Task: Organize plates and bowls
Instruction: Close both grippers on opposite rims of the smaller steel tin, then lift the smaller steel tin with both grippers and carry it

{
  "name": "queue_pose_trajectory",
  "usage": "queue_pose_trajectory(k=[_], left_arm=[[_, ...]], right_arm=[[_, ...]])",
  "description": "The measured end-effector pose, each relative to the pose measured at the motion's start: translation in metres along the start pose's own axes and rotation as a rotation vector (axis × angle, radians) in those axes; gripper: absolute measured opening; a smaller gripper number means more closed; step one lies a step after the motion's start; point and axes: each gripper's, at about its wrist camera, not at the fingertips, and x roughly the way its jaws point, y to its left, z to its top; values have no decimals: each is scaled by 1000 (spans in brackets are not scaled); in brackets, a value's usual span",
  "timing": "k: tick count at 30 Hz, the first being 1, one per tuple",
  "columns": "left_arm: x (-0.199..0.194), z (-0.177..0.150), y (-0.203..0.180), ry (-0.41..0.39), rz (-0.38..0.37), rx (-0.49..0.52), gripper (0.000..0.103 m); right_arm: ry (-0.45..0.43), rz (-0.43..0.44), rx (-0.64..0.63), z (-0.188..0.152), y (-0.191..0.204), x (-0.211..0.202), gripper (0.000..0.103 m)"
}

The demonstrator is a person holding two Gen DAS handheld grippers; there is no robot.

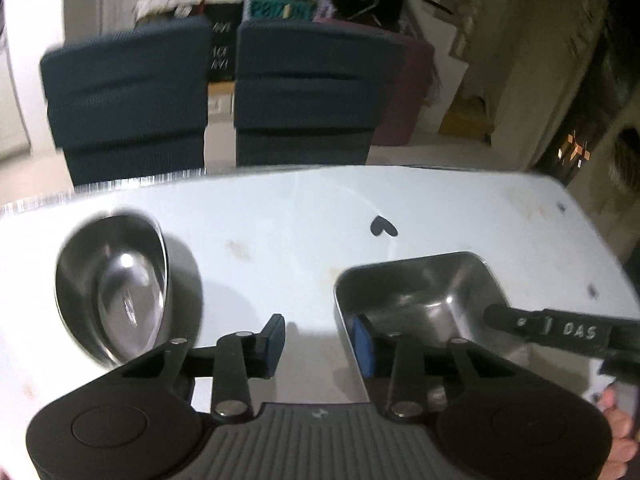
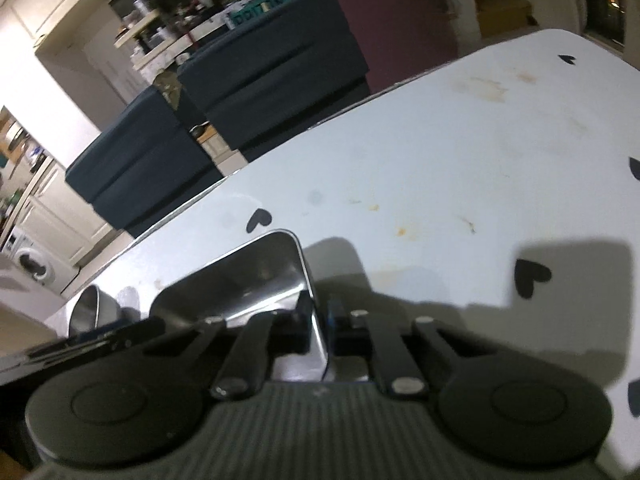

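Observation:
A rectangular steel tray (image 1: 424, 292) sits on the white table at the right of the left wrist view. A round steel bowl (image 1: 112, 284) stands at the left. My left gripper (image 1: 320, 340) is open; its right finger is inside the tray's near left corner and its left finger is outside the wall. My right gripper (image 2: 318, 324) is shut on the tray's right wall (image 2: 308, 276). It shows in the left wrist view as a black finger (image 1: 520, 324) reaching into the tray. The bowl (image 2: 94, 312) appears small at the left of the right wrist view.
The white table (image 1: 320, 208) carries black heart stickers (image 1: 382, 227) and faint stains. Two dark blue chairs (image 1: 300, 92) stand behind its far edge, with a maroon one (image 1: 412, 92) at their right. Cluttered shelves stand farther back.

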Motion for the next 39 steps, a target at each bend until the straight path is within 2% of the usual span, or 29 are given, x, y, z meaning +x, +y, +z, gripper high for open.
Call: queue_pose_trajectory(k=[2,4,5,9,15,20,27,33,39], left_arm=[[0,-3,4,5,-33,-46,25],[-2,-6,6,9,-59,-78,10],[-3,-7,6,15,-64,-83,8],[-7,-12,-3,14,-29,-70,6],[-40,-16,-11,-49,-5,-79,5],[-79,-28,-27,-96,-1,-74,6],[-133,-65,-55,-145,-5,-62,6],[-168,-96,-81,-181,-11,-40,7],[-191,-122,-114,-239,-42,-16,8]], right_arm=[[6,5,-26,0,2,-2,8],[11,7,-57,3,4,3,7],[16,11,-68,3,5,4,7],[52,25,-106,6,12,12,6],[74,43,-212,0,23,0,4],[48,81,-258,-5,25,-34,4],[11,147,-256,-16,16,-95,5],[-5,160,-299,-42,1,-142,5],[-45,183,-306,-54,-22,-179,5]])
